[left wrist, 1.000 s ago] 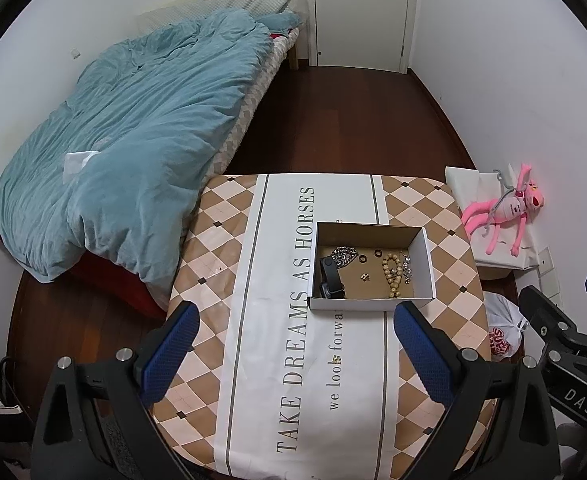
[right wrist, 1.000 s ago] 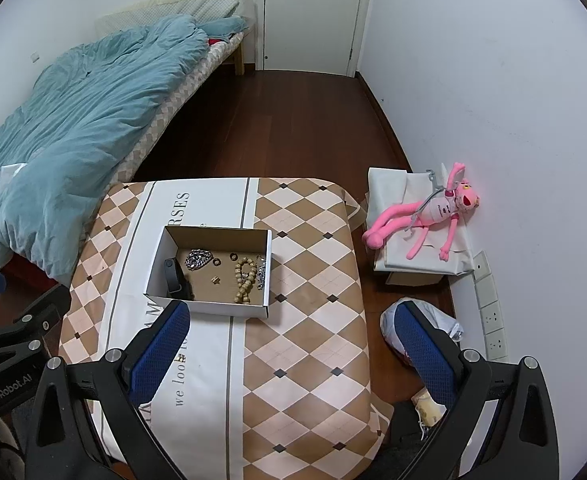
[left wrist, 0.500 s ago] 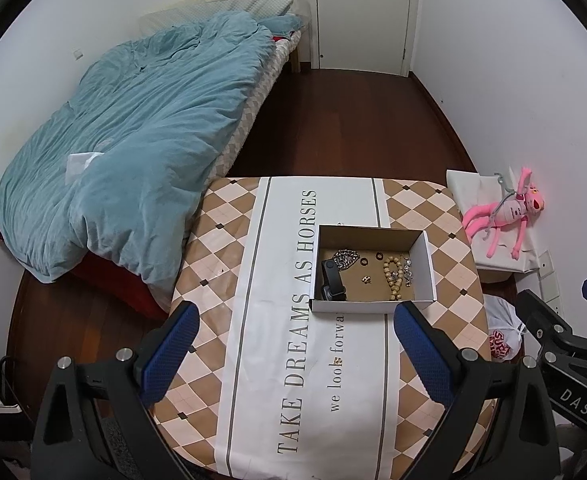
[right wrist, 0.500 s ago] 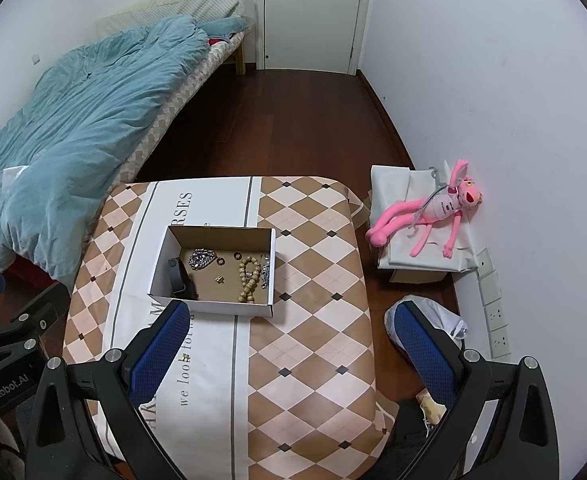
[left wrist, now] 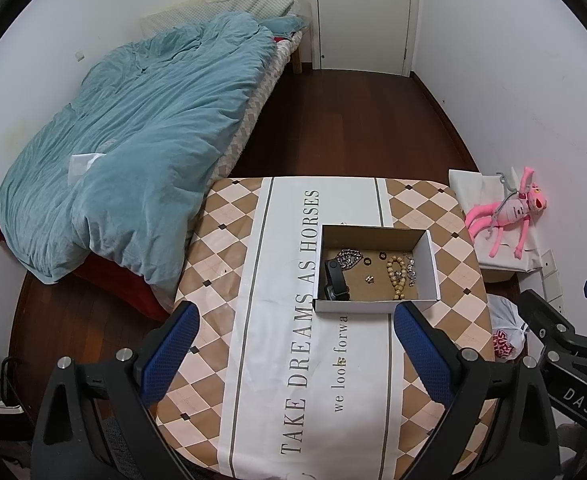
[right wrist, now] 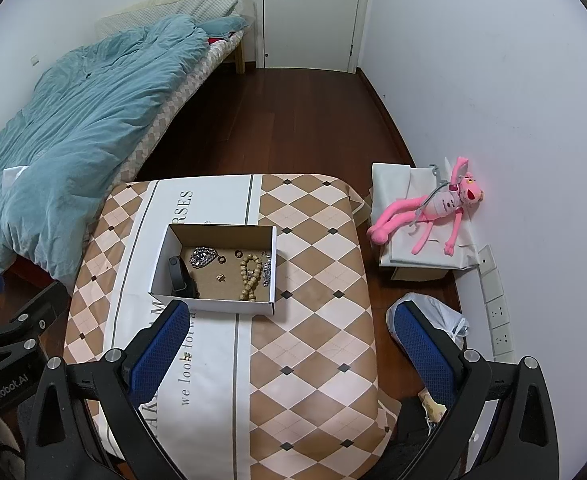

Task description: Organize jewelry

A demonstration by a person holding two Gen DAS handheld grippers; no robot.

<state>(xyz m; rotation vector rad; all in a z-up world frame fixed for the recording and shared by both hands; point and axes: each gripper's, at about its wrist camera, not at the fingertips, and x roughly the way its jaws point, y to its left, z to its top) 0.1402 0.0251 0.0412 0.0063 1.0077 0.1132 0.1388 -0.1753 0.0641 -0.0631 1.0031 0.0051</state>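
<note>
Both grippers, left and right, spread wide, gripping nothing, above the table. Jewelry inside the cardboard box: beaded bracelet, chain, black band.

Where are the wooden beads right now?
In both views the wooden beads lie inside the cardboard box, toward its right side, beside a small silver chain.

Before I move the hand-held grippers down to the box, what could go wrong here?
1. A tiny gold piece lies on the tablecloth outside the box; it blends into the print and could be missed or brushed off.
2. The bead bracelet lies close beside a silver piece; a grasp may catch both.
3. The box looks light, so an open left hand-held gripper or right hand-held gripper reaching in might push it.
</note>
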